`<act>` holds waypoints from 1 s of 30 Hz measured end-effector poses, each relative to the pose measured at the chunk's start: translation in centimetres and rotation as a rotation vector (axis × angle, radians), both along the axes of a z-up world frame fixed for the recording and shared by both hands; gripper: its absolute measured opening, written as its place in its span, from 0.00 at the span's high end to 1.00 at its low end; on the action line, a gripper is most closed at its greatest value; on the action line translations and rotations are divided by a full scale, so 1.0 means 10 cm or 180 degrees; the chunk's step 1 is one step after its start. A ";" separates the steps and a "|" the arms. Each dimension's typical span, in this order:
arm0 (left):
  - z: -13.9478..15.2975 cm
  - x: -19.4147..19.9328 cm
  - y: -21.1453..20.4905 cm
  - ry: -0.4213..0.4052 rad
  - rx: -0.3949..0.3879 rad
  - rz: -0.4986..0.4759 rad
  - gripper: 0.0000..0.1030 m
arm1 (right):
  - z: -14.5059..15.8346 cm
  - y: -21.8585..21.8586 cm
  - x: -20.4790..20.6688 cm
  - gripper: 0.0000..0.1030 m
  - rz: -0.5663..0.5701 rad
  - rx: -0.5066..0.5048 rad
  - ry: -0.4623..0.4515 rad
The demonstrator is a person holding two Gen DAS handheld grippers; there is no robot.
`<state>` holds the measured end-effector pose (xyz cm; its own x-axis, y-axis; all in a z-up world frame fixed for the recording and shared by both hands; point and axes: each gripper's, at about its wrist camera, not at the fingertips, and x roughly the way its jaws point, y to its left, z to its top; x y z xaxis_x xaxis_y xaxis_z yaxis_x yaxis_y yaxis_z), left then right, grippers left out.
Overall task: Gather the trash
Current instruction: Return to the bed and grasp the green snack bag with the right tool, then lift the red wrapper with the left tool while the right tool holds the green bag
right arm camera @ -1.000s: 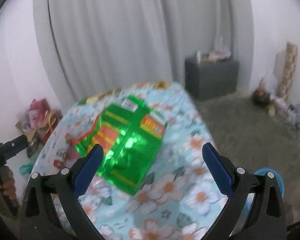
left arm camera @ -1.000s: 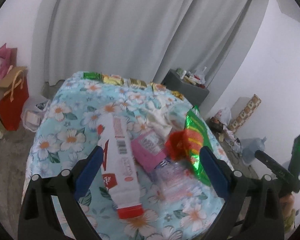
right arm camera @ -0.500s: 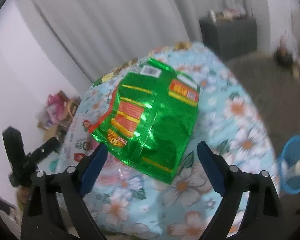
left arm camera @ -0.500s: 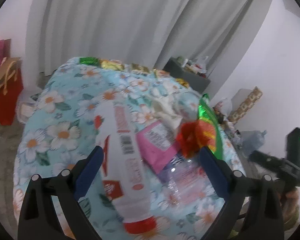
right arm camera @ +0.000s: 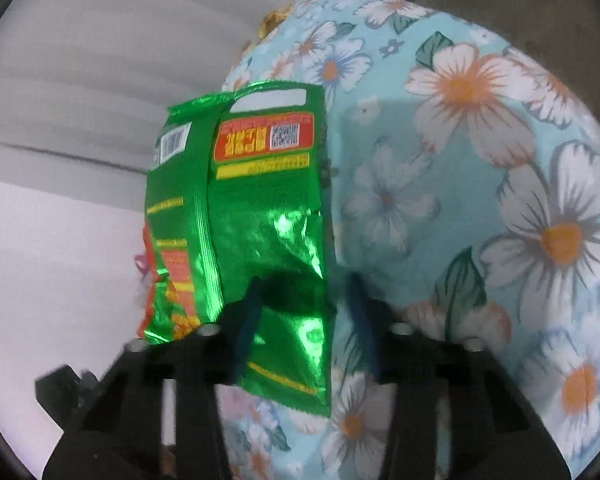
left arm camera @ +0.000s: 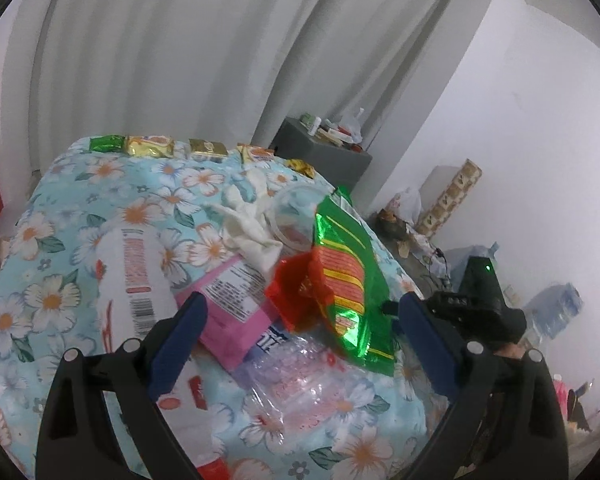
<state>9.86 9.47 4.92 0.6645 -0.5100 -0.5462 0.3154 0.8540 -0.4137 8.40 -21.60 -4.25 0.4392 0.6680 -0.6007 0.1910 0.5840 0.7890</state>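
Observation:
A green foil snack bag [left arm camera: 346, 276] [right arm camera: 260, 208] lies on the trash pile on the floral-clothed table [left arm camera: 100, 200]. My right gripper [right arm camera: 306, 312], rolled sideways, has its jaws partly closed around the bag's lower edge; a gap still shows beside the right finger. It also shows in the left wrist view [left arm camera: 452, 308] at the bag's right. My left gripper [left arm camera: 300, 344] is open and empty above a pink packet [left arm camera: 236, 312], a white bottle [left arm camera: 136, 272] and a crushed clear plastic bottle [left arm camera: 300, 380].
A crumpled white tissue [left arm camera: 248, 228], a clear plastic lid [left arm camera: 296, 216] and a red wrapper [left arm camera: 292, 292] lie in the pile. Small snack packets [left arm camera: 152, 146] line the table's far edge. A grey cabinet [left arm camera: 324, 152] stands behind, clutter on the floor at right.
My right gripper rolled sideways, moved in onto the green bag's edge and narrowed its jaws around it. My left gripper moved forward and lower over the pile.

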 end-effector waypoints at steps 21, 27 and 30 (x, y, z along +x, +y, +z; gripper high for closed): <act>-0.21 0.00 -0.46 0.0212 0.0273 -0.0112 0.18 | 0.18 -0.92 -0.82 0.99 -0.0337 0.0485 -0.0329; -0.24 0.02 -0.69 0.0256 0.0406 -0.0226 0.20 | -0.06 -1.20 -1.01 0.93 -0.0441 0.0659 -0.0204; -0.23 0.04 -0.78 0.0254 0.0439 -0.0268 0.21 | -0.20 -1.22 -0.99 0.75 -0.0458 0.0875 -0.0141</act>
<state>10.28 1.72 2.63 0.5743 -0.4786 -0.6642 0.3591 0.8764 -0.3210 -1.47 -33.85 -6.25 0.5627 0.7318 -0.3845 0.2182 0.3172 0.9229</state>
